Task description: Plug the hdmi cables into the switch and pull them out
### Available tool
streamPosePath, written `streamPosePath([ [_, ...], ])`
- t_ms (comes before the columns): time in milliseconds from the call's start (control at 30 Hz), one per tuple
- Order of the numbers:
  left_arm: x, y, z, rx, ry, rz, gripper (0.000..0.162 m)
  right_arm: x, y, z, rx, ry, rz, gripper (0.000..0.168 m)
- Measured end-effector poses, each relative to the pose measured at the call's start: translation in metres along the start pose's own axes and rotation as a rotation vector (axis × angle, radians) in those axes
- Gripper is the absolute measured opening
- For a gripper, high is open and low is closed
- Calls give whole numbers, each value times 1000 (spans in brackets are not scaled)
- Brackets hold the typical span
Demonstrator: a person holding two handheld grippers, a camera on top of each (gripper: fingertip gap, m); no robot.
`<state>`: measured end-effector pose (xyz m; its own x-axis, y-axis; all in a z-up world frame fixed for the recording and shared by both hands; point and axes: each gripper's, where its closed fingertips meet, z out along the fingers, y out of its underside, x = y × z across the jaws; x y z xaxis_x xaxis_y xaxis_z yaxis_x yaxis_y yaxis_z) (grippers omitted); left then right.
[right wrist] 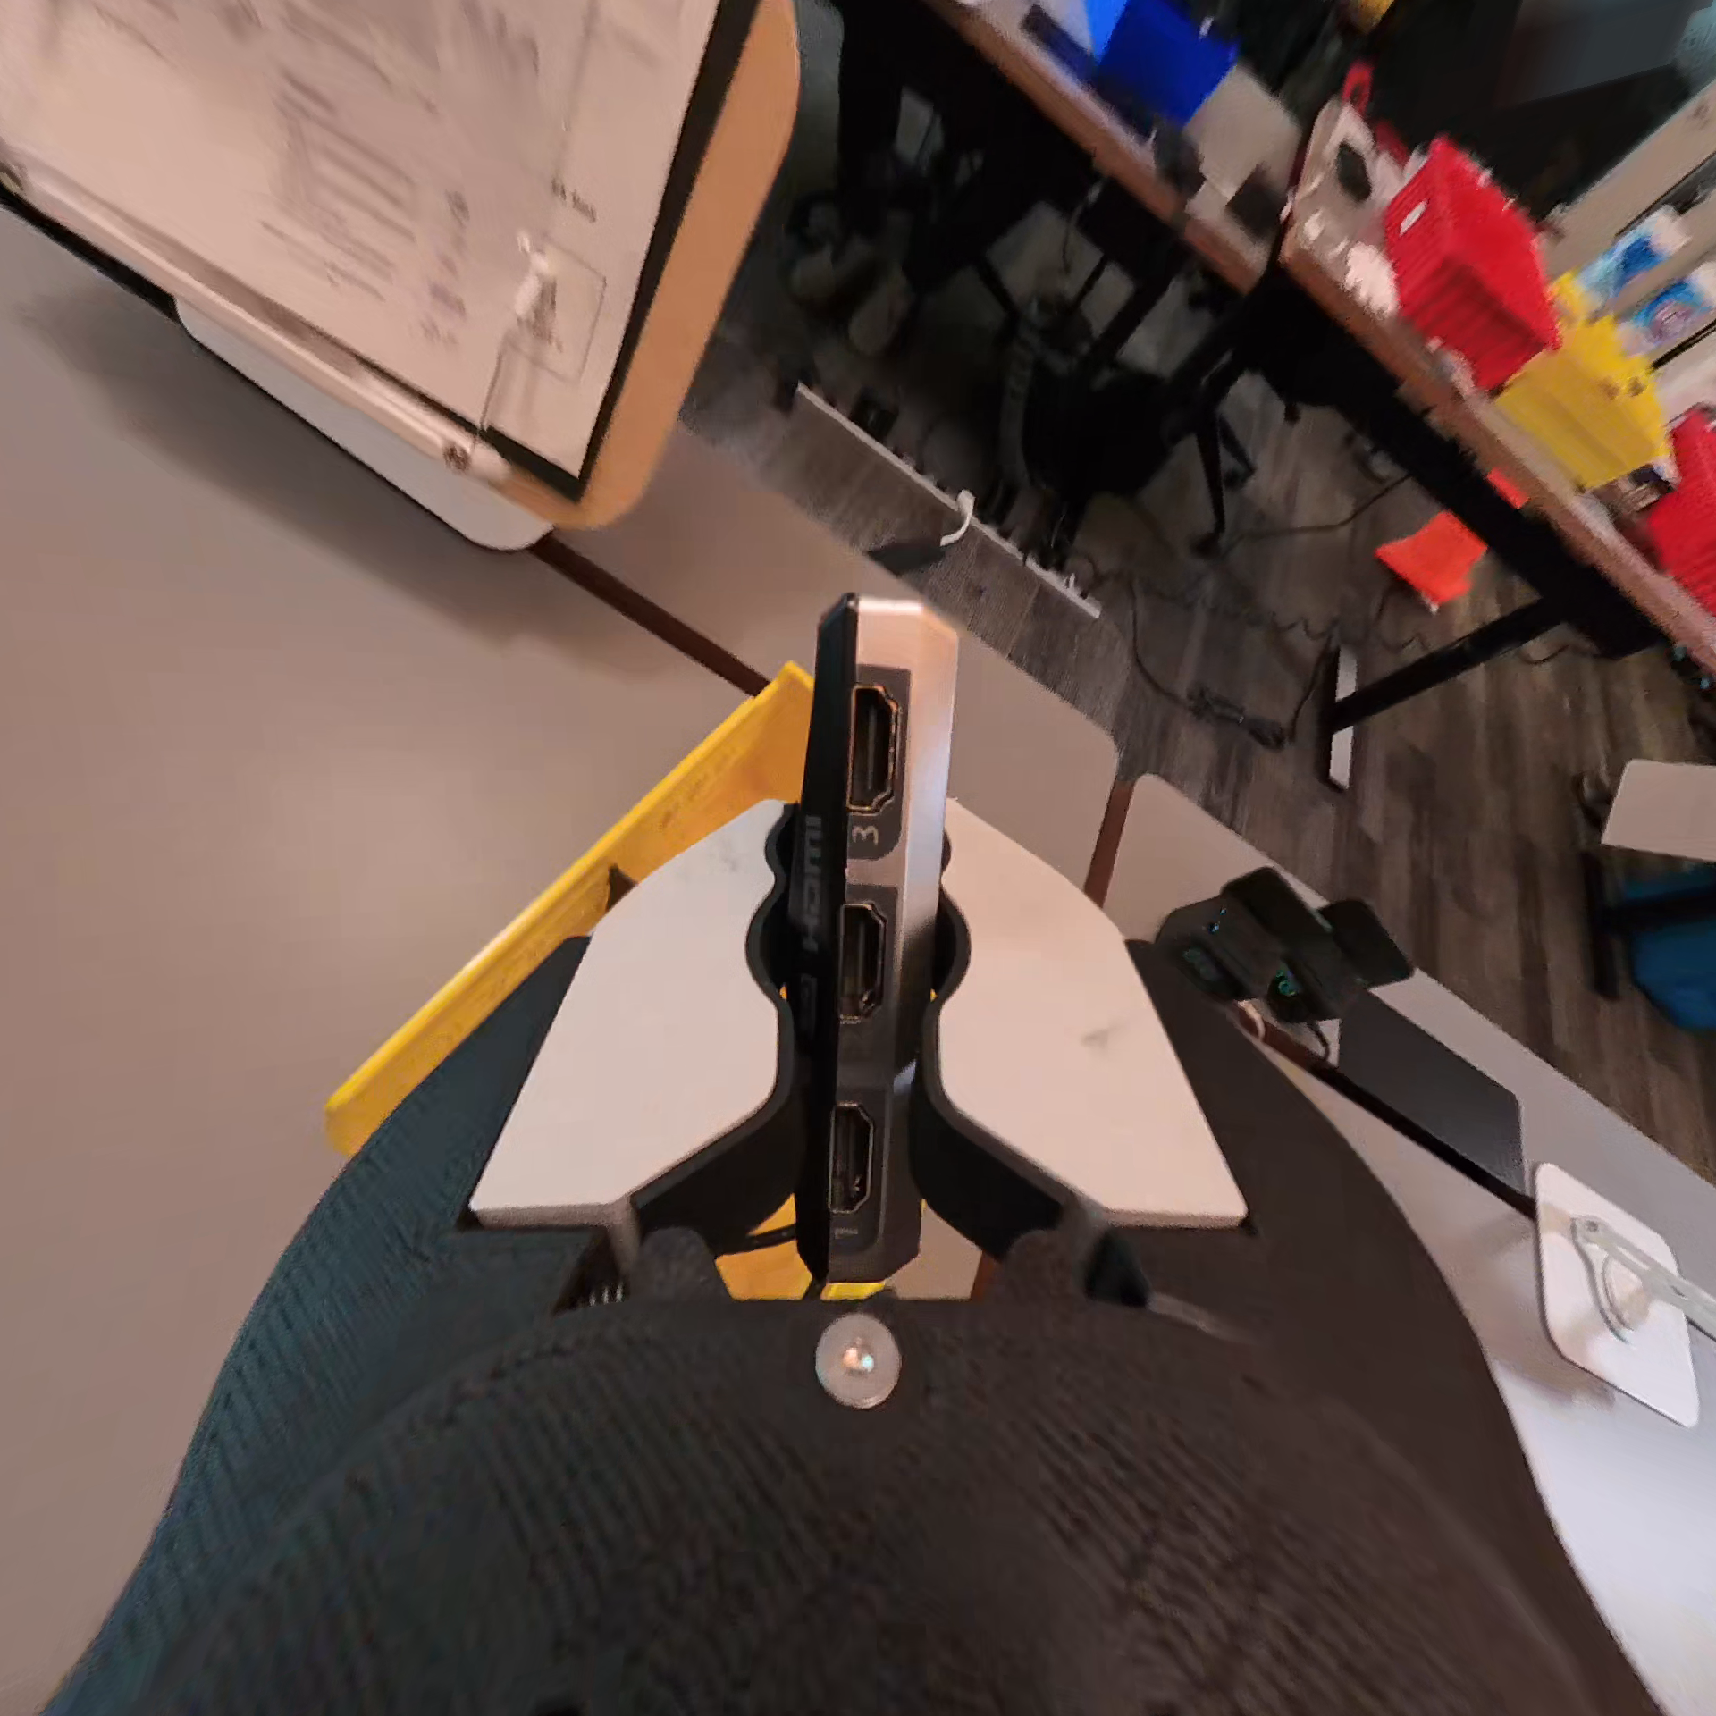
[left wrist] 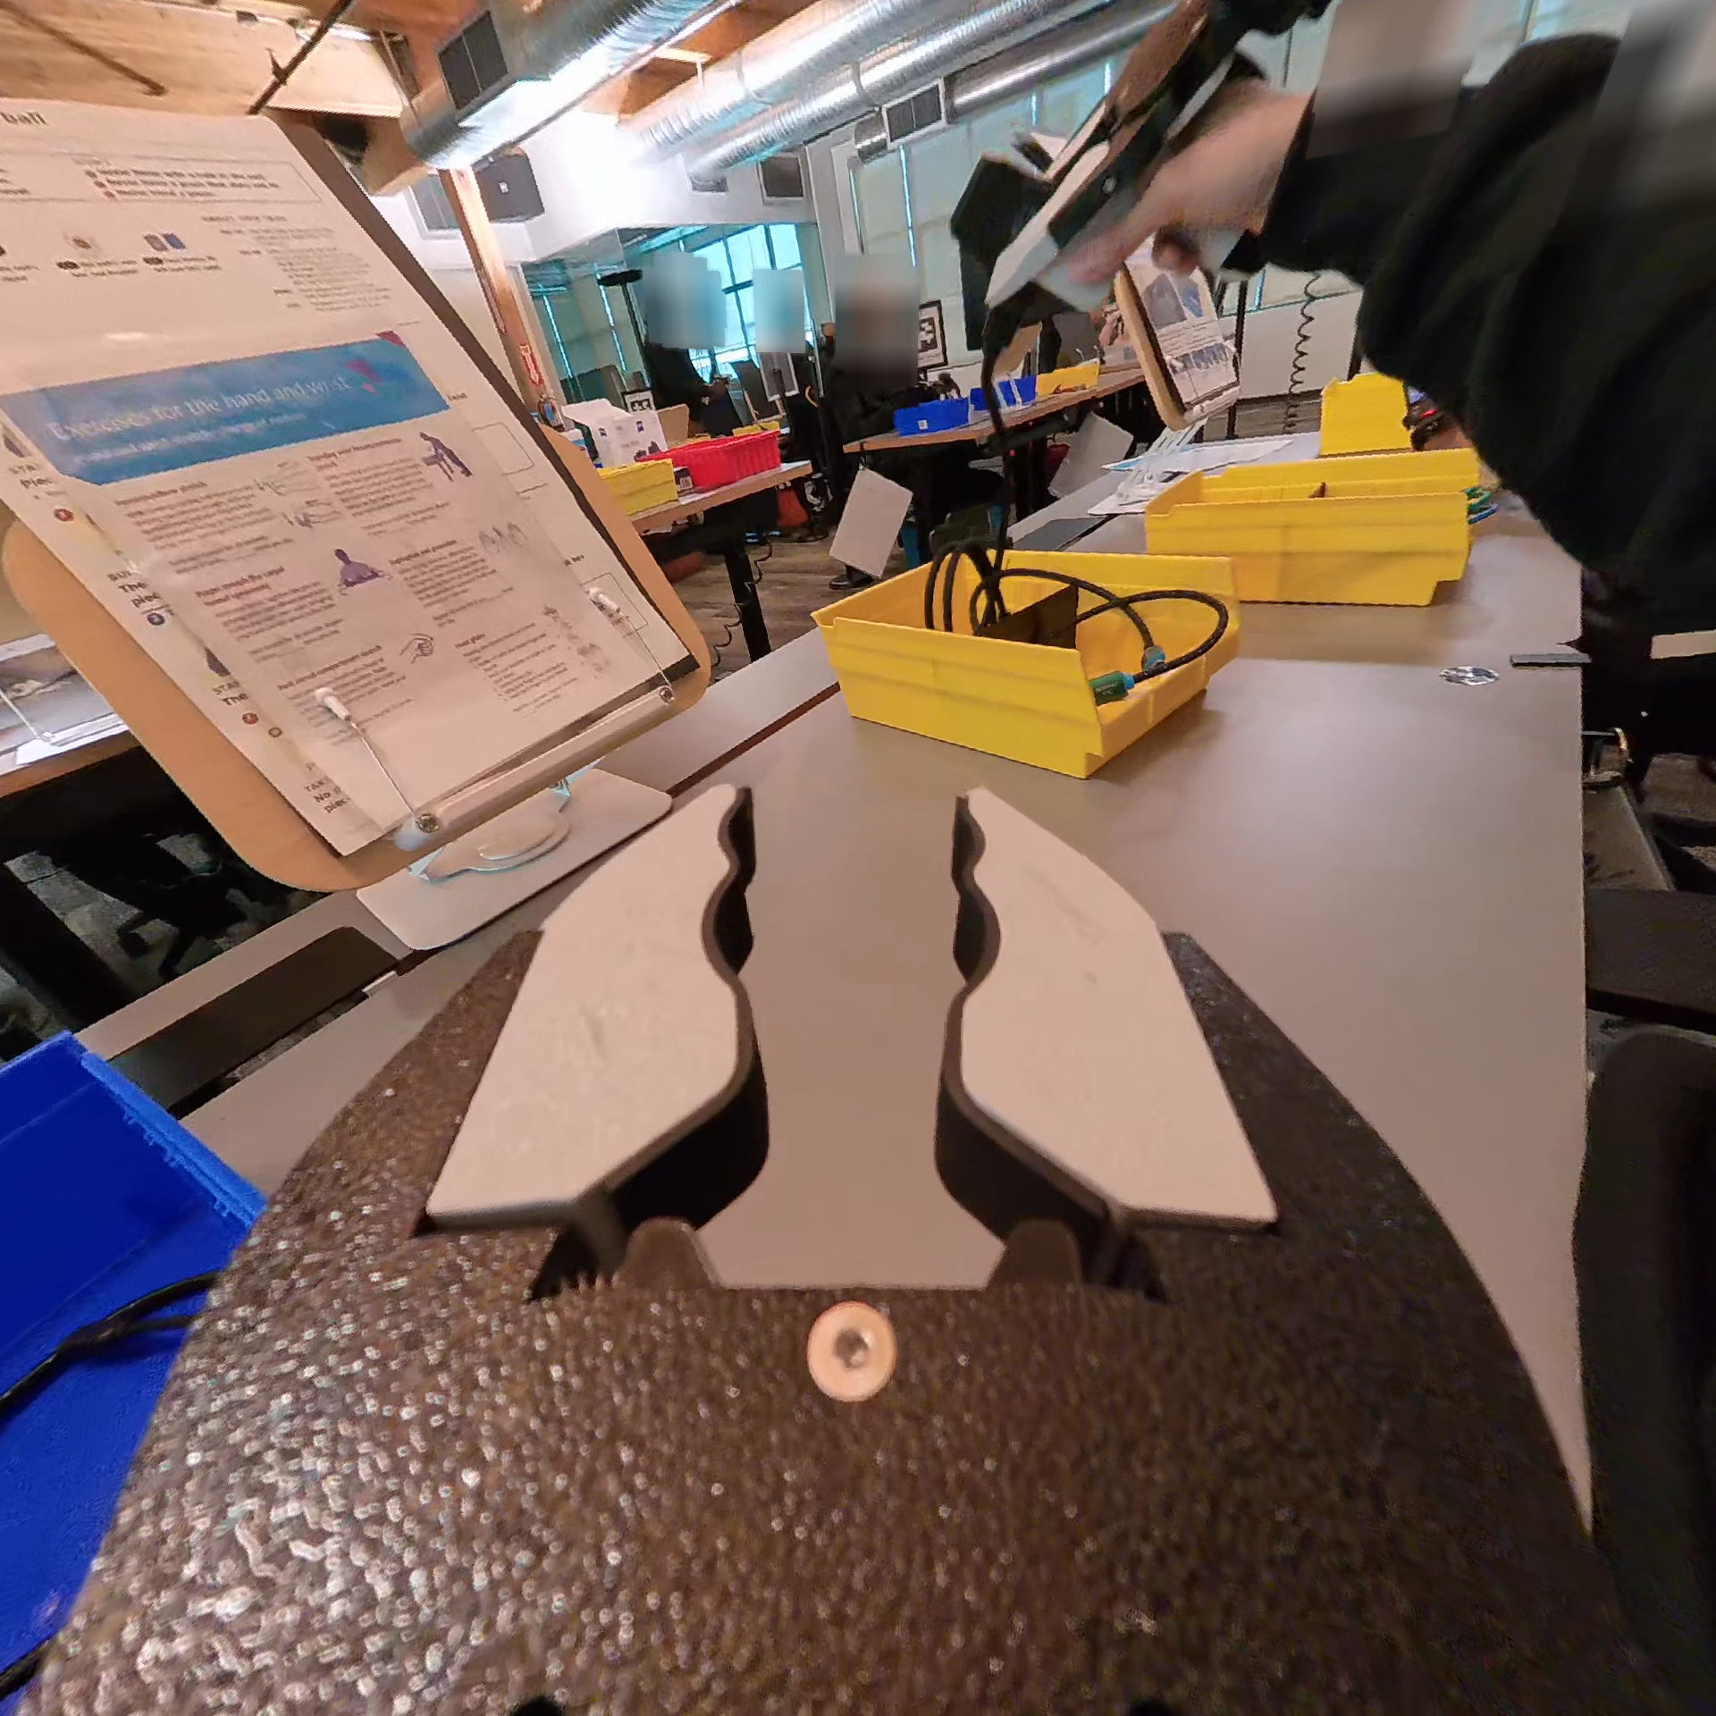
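My right gripper (right wrist: 859, 826) is shut on the HDMI switch (right wrist: 877, 929), a slim black and silver box held on edge, its three ports facing the camera and empty. It is held in the air above a yellow bin (right wrist: 576, 910). In the left wrist view the right gripper (left wrist: 1031, 269) is up high in a person's hand, and a black cable (left wrist: 998, 418) hangs from the switch (left wrist: 984, 204) into the yellow bin (left wrist: 975, 687). Black HDMI cables (left wrist: 1179, 622) with teal plugs lie coiled in that bin. My left gripper (left wrist: 854, 836) is open and empty, low over the grey table (left wrist: 1300, 882).
A document stand with a printed sheet (left wrist: 325, 511) stands at the left on a white base. A blue bin (left wrist: 93, 1254) is at the near left. More yellow bins (left wrist: 1300, 539) stand behind. A small black device (right wrist: 1281, 947) lies on the neighbouring table.
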<state>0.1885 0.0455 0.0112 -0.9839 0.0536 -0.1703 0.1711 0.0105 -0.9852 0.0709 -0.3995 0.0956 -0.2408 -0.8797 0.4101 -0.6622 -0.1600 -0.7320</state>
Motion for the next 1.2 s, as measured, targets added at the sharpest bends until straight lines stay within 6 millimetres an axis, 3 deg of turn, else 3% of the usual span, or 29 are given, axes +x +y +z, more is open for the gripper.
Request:
streamPosePath([
  [133,-1,4,2,-20,5,-3,40,-7,31,34,-158,-47,-44,24],
  [233,0,7,4,-27,16,-20,40,1,49,60,-282,32,-126,24],
  [333,0,12,6,-45,20,-16,39,11,66,89,-368,178,-341,24],
  [500,-5,18,5,-57,23,-32,39,10,99,134,-517,352,-861,24],
  [633,-12,20,3,-41,24,-70,39,-4,113,158,-529,325,-965,25],
  [800,-13,23,3,-33,39,-107,38,-35,126,171,-559,81,-878,43],
  [967,-12,23,3,-36,41,-97,39,-38,126,169,-569,48,-897,44],
  [1033,-11,23,4,-32,47,-104,39,-41,127,166,-564,22,-904,53],
  [1133,-10,26,6,-44,53,-110,39,-42,119,159,-520,3,-912,64],
  [1200,-8,27,8,-47,58,-109,39,-42,112,155,-466,2,-962,61],
])
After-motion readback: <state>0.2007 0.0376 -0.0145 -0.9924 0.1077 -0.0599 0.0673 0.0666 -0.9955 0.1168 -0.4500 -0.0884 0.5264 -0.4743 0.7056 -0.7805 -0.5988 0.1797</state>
